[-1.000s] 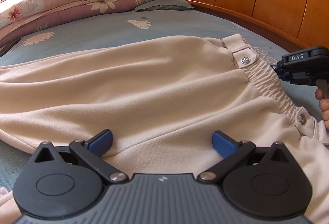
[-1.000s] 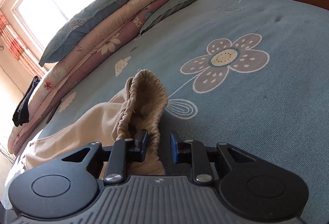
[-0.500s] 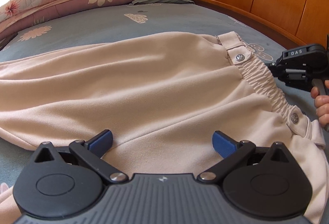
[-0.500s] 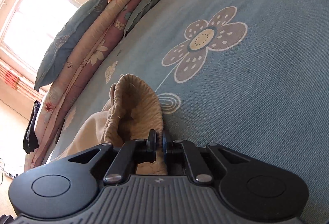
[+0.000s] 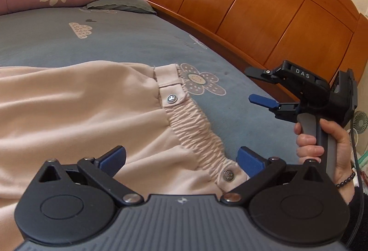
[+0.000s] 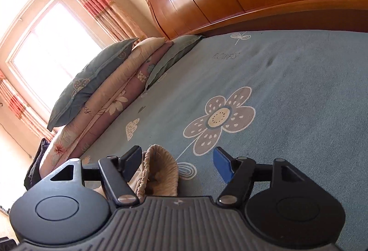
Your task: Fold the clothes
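A beige garment (image 5: 80, 113) lies spread flat on the blue flowered bedsheet (image 5: 138, 44). Its elastic waistband (image 5: 195, 129), with two metal snaps, runs toward the lower right. My left gripper (image 5: 181, 157) hovers open over the cloth near the waistband's near end and holds nothing. In the left wrist view, my right gripper (image 5: 250, 85) is open and raised off the bed, right of the waistband, in a person's hand (image 5: 322, 142). In the right wrist view, the right gripper (image 6: 177, 160) stands open, and the garment's bunched waistband end (image 6: 161, 170) lies loose by its left finger.
A stack of pillows and folded quilts (image 6: 103, 94) lies at the far side of the bed below a bright window (image 6: 50, 50). The wooden headboard (image 5: 253, 9) runs along the right. Bare sheet (image 6: 276, 80) stretches beyond the waistband.
My right gripper, shut on the waistband end half a second ago, has opened and lifted clear of it. My left gripper has swung right toward the waistband and stayed open.
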